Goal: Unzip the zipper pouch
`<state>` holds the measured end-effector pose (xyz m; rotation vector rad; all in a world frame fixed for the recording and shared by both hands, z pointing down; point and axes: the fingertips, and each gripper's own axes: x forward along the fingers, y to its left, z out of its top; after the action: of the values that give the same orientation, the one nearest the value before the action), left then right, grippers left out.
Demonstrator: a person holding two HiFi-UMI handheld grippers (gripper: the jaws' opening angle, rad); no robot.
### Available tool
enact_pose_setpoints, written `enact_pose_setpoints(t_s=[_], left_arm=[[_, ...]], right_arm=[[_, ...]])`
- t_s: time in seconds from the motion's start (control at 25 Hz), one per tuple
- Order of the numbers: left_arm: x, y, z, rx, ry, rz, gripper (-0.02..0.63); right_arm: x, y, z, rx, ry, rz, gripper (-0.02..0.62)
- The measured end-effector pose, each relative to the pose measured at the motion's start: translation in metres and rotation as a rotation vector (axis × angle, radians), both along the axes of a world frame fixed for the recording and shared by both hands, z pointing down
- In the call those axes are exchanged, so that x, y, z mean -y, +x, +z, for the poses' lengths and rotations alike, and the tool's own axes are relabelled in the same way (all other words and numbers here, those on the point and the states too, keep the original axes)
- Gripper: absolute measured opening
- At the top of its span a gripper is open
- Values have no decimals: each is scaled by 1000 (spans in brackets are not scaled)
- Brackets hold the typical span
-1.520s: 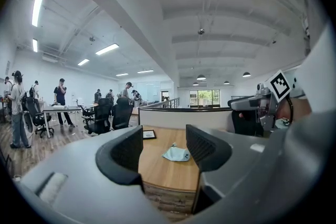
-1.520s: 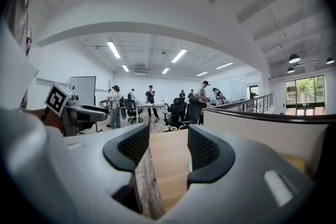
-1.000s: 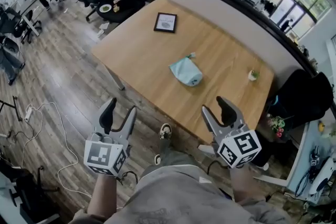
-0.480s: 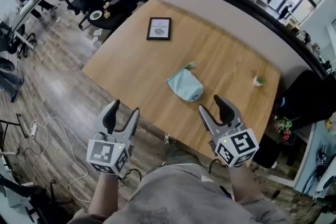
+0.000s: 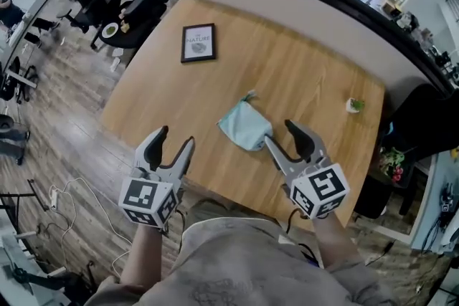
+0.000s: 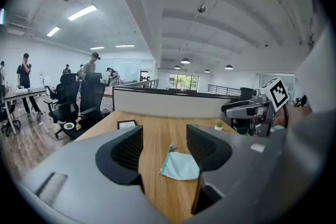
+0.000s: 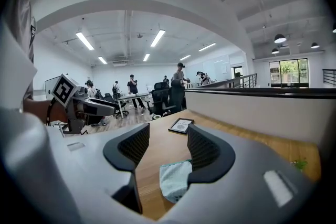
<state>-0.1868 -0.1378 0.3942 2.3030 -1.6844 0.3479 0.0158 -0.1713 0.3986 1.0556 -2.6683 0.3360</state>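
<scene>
Both grippers are over the near edge of the table (image 5: 301, 75), and the zipper pouch (image 5: 245, 127) lies flat near the middle of the board, untouched and zipped as far as can be seen. The left gripper (image 5: 176, 138) hangs at the pouch's 8 o'clock, clear of it. Its jaws have just been opening and stand wide, with only bare wood between them. The right gripper (image 5: 281, 132) is at the pouch's 4 o'clock, just beside the fabric. Its jaws are spread too and nothing is pinched, though its own view shows the pouch lying ahead through the gap.

This looks like the approach, with the unzipping not yet begun. A small tab (image 5: 249, 94) sticks out at the pouch's 12 o'clock corner and is probably the pull, though it is too small to be sure. To do this well, one gripper should pin the cloth close to that end while the other nips the tab alone and draws it along the seam. The soft fabric will likely bunch if nothing anchors it.

The picture frame (image 5: 197, 43) at 11 o'clock and the little plant (image 5: 353, 105) at 3 o'clock are both well clear.
</scene>
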Motion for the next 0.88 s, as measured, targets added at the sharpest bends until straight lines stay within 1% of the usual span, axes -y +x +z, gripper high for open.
enact_pose_setpoints(t_s=[0.12,0.32,0.56,0.72,0.88], left_arm=[[14,8,-1,-15,-18,29,258],[28,10,-4,-13,-30,62,259],[42,14,11,-24,-75,129,258],[49,14,31,-65,-138,178,259],[57,17,66,-129,-234,185,258]], right_arm=[[9,5,5,-2,-18,22,212],[17,8,11,-7,-44,47,212],[20,5,18,-23,-64,73,212],[18,-2,27,-29,-95,101,212],[17,-6,40,-39,-125,116,212]])
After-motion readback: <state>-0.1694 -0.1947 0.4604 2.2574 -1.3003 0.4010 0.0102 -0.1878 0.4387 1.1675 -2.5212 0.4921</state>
